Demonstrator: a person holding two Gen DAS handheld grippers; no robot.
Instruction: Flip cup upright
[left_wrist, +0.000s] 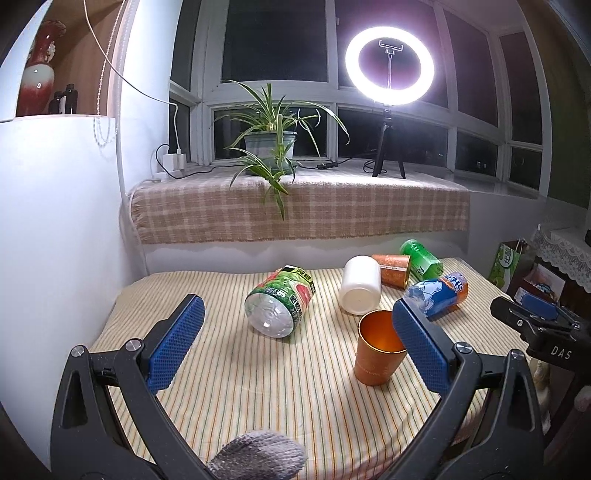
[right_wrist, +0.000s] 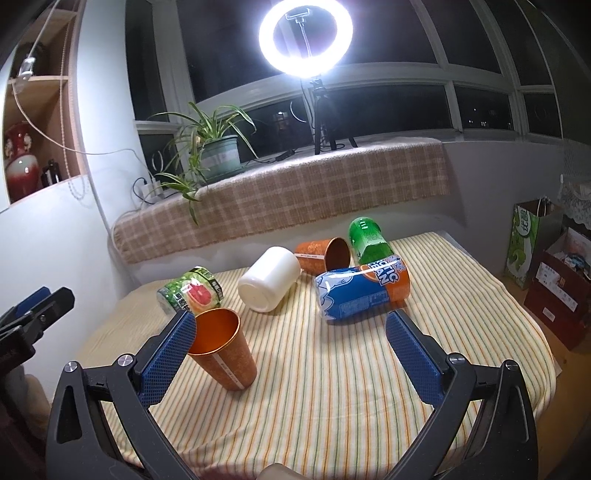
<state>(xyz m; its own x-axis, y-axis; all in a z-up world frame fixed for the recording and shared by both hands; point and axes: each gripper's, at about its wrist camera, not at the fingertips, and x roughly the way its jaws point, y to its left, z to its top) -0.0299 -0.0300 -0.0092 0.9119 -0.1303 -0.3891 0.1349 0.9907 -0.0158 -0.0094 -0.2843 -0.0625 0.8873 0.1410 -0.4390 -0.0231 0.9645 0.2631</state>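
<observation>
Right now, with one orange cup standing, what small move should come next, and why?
Probably swing the right gripper toward the second orange cup, which lies on its side at the back beside the white cup. The near orange cup already stands mouth-up, and both grippers are open and holding nothing; the left gripper sits farther from it.

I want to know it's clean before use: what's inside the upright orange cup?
The upright orange cup shows only shiny copper-coloured inner wall through its open mouth; nothing visible sits in it. Its bottom is hidden by the near rim in both wrist views.
</observation>
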